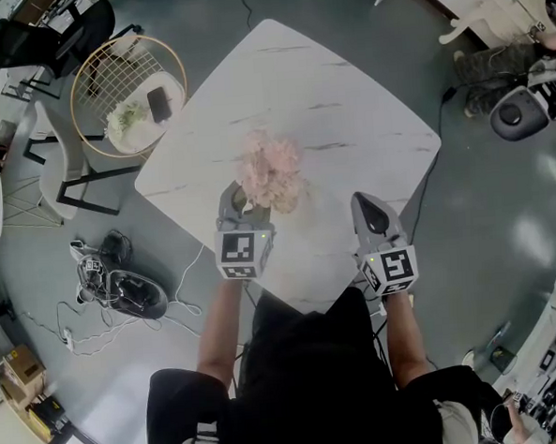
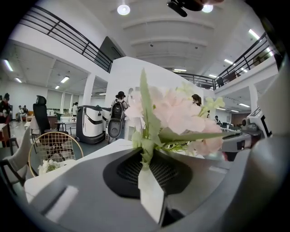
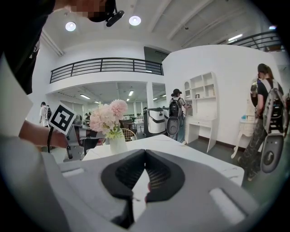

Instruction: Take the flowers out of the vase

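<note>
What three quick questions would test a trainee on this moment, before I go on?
1. True or false: the left hand-held gripper is closed on the green stems of the flowers.
2. Pick one: what sits between the jaws of the right hand-held gripper? A, a flower stem. B, nothing. C, a cup.
3. Fill the gap: in the right gripper view, the pink flowers stand in a white ___ on the table.

Key: 1 true. 2 B; its jaws are together at the tips. 3 vase.
</note>
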A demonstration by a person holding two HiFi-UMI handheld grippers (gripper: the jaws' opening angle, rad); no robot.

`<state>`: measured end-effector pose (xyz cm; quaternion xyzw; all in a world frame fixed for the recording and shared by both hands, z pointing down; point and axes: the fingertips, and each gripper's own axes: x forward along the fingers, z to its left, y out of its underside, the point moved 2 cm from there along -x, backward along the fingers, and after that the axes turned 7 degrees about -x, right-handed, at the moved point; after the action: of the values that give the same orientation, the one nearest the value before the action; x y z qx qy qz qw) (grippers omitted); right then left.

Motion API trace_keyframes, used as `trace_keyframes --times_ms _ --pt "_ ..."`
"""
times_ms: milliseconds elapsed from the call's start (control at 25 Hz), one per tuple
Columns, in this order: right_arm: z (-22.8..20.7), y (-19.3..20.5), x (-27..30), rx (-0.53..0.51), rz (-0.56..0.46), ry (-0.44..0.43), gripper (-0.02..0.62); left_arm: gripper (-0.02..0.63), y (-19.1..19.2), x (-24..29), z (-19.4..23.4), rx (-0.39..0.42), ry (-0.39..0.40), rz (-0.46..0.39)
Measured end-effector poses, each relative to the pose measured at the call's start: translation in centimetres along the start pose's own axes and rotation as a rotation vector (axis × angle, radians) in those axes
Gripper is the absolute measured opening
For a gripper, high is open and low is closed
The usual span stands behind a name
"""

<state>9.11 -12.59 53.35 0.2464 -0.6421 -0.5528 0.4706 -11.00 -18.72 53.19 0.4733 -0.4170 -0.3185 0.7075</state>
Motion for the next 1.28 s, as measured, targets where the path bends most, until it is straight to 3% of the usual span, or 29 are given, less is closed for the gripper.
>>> trace_keyframes --times_ms 480,1280 --pt "-0.1 0.1 -0.5 0.000 -0.010 0.002 0.003 0.026 0.1 -0.3 0.0 -0.009 -0.016 -0.003" --pt "-0.1 -1.3 -0.9 -0.013 -0.031 -0.018 0.003 0.024 -3.1 -1.4 0.7 -0.036 -0.060 -0.048"
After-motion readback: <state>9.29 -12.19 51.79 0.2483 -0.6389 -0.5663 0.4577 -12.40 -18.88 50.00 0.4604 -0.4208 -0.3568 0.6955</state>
